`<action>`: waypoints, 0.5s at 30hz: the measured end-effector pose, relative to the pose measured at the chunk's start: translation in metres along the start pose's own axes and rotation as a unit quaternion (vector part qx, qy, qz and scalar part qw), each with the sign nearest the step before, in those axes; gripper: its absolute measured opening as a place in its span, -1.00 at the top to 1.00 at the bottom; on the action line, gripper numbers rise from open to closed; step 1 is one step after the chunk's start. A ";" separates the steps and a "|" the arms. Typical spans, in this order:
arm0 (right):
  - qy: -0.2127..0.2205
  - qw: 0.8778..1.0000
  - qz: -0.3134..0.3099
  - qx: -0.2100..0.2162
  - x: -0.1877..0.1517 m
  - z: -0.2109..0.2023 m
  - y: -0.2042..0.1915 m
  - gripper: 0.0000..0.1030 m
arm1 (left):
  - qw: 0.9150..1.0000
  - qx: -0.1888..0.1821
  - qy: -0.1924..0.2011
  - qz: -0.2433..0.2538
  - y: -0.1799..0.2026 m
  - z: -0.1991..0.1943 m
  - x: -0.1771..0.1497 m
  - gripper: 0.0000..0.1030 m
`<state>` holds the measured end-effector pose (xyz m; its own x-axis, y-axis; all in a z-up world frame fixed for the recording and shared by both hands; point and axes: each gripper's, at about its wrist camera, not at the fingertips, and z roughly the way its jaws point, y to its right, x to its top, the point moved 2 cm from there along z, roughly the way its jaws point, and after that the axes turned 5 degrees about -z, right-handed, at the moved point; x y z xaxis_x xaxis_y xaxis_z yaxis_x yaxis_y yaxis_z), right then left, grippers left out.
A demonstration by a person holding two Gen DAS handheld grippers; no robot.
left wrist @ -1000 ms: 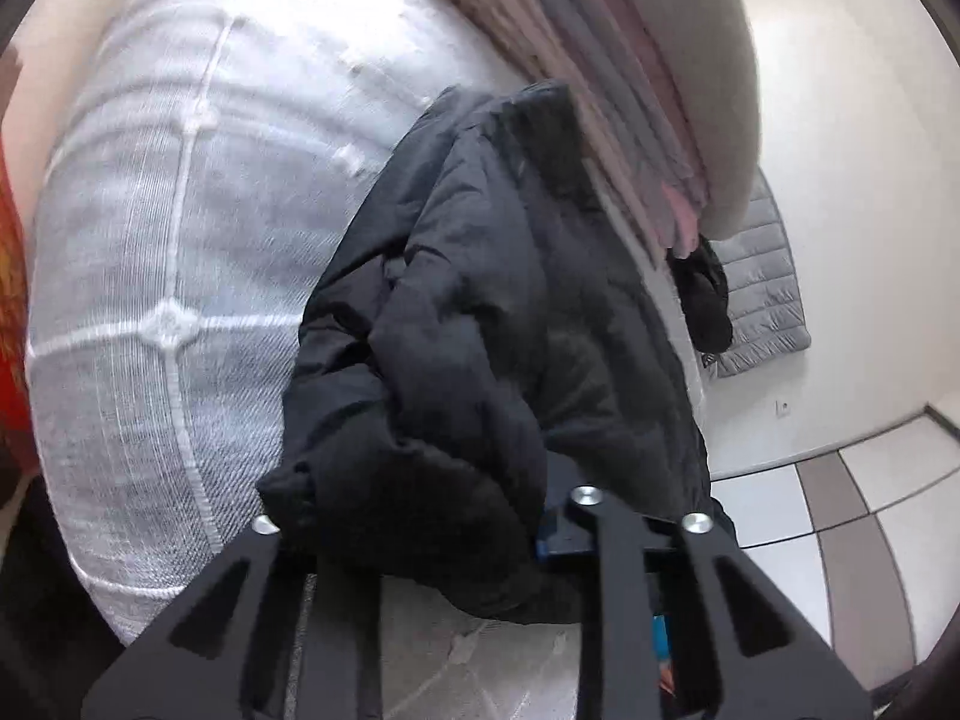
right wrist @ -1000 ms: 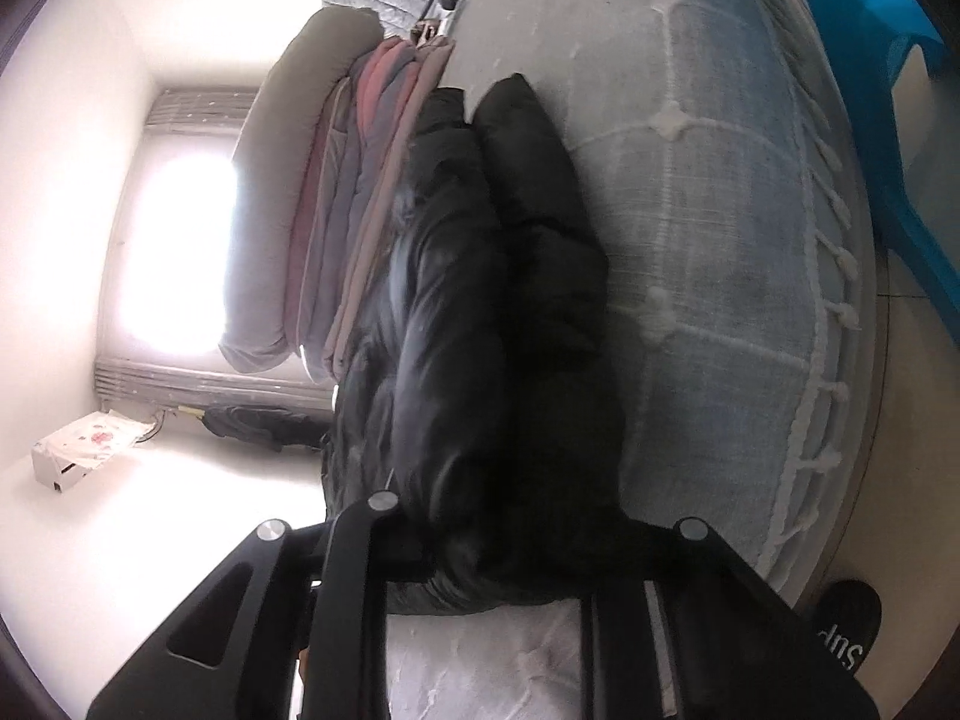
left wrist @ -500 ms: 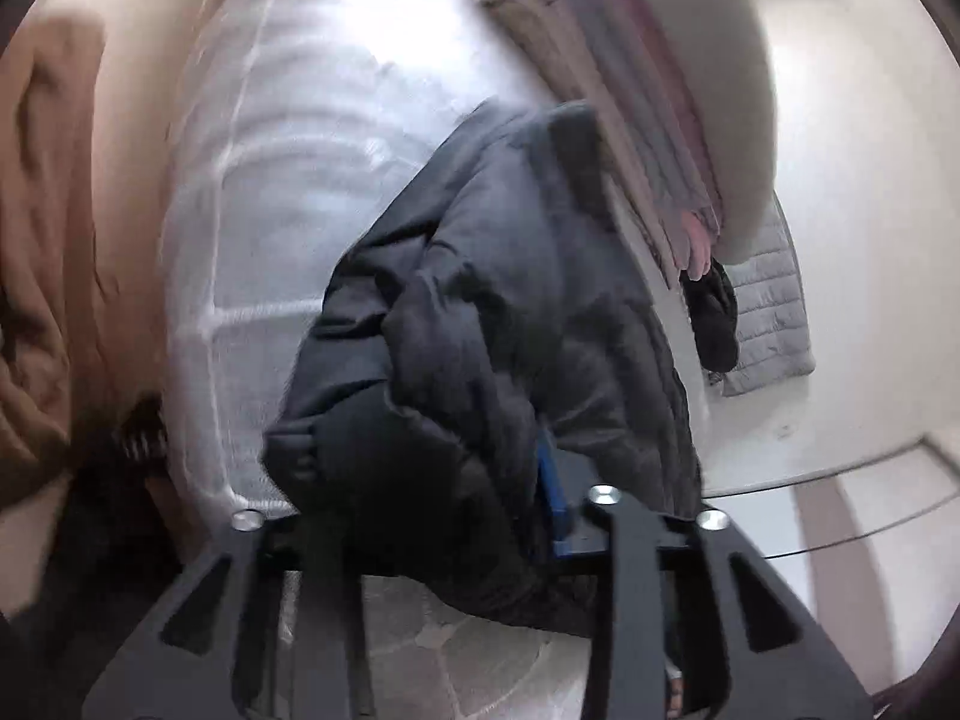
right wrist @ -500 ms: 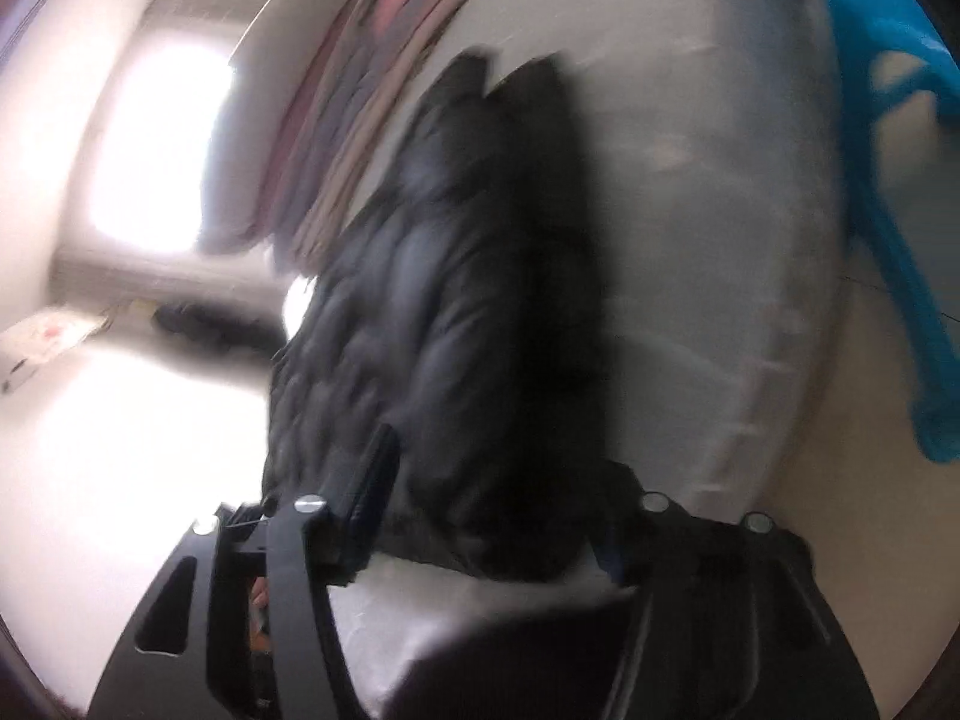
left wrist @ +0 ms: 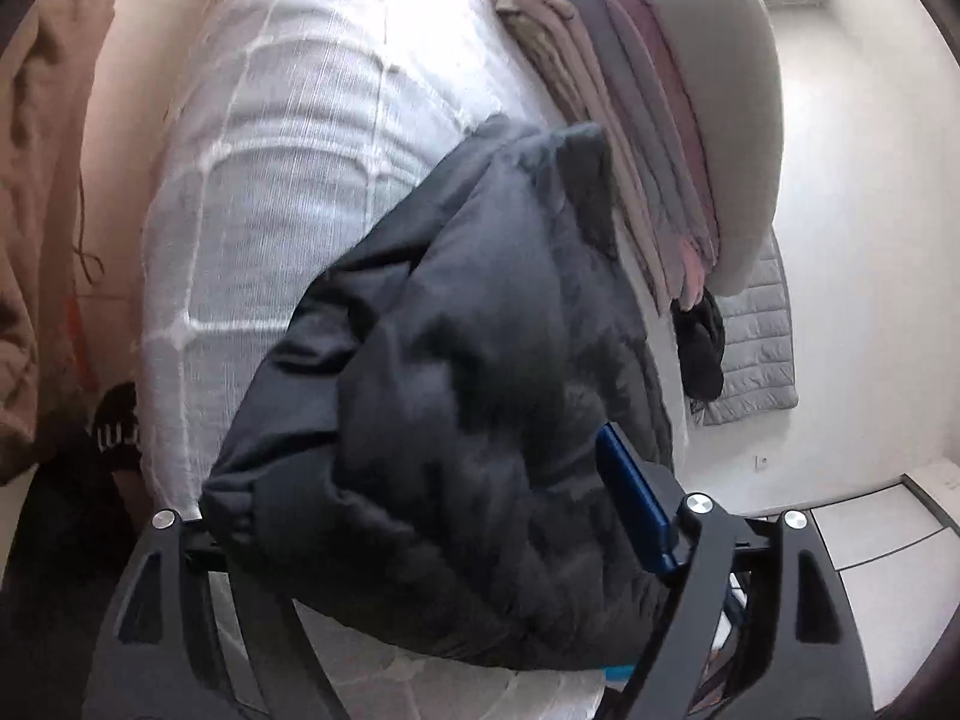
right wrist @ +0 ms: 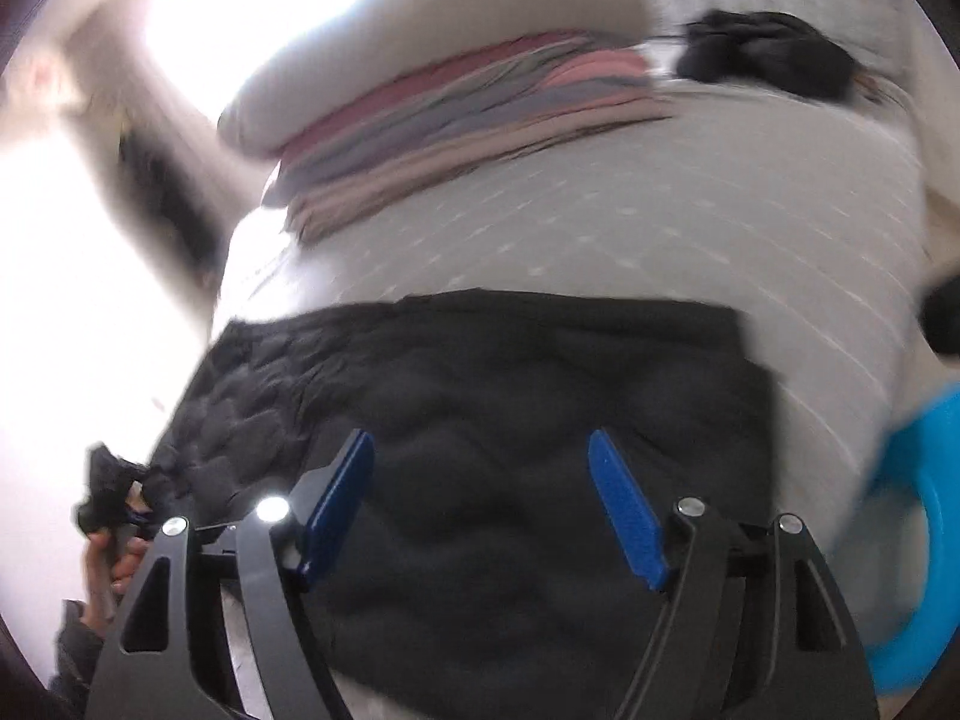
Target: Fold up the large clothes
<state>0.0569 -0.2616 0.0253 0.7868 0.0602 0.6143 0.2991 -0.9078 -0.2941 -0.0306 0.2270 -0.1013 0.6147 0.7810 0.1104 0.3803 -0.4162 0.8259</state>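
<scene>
A white quilted bedspread (left wrist: 288, 192) lies ahead of the hand-held gripper; farther ahead a grey cushion (left wrist: 714, 90) tops stacked fabrics (left wrist: 630, 138). A blue chair (right wrist: 912, 546) stands right.

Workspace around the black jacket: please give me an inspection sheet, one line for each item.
Surface: bed with a white textured cover.
Job's things: black jacket lies folded on the bed; a stack of folded clothes lies past it.
Clutter: a dark garment lies on the bed beyond the stack.
Grippers: left gripper has just been opening, with a jacket fold between its jaws; whether the pads press is unclear. Right gripper has just been opening, jaws wide above the jacket, nothing between them.
Cables: nothing seen.
Surroundings: blue chair beside the bed; grey quilted piece by the wall; tiled floor.
</scene>
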 end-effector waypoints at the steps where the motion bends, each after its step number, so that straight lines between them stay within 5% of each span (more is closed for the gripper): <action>1: -0.010 1.000 -0.008 -0.001 0.008 0.020 -0.007 -0.40 | 1.000 -0.003 0.001 0.005 0.003 0.000 0.001 -0.47; 6: -0.097 0.993 -0.034 -0.051 0.006 0.113 -0.007 -0.44 | 1.000 0.010 -0.008 0.012 0.005 0.008 0.004 -0.46; 8: -0.120 0.991 -0.024 -0.048 -0.002 0.130 0.001 -0.47 | 1.000 0.010 -0.005 0.014 0.006 0.009 0.005 -0.26; 10: -0.115 0.992 -0.008 -0.046 -0.001 0.124 0.002 -0.47 | 1.000 0.010 -0.005 0.011 0.006 0.009 0.006 0.23; 15: -0.050 0.997 -0.058 -0.019 0.027 0.095 -0.048 -0.48 | 0.999 0.008 0.014 0.028 0.013 0.006 0.004 0.46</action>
<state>0.1147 -0.1765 -0.0137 0.7985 0.2052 0.5659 0.3716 -0.9076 -0.1954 -0.0189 0.2220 -0.0935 0.6164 0.7685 0.1717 0.3566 -0.4668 0.8093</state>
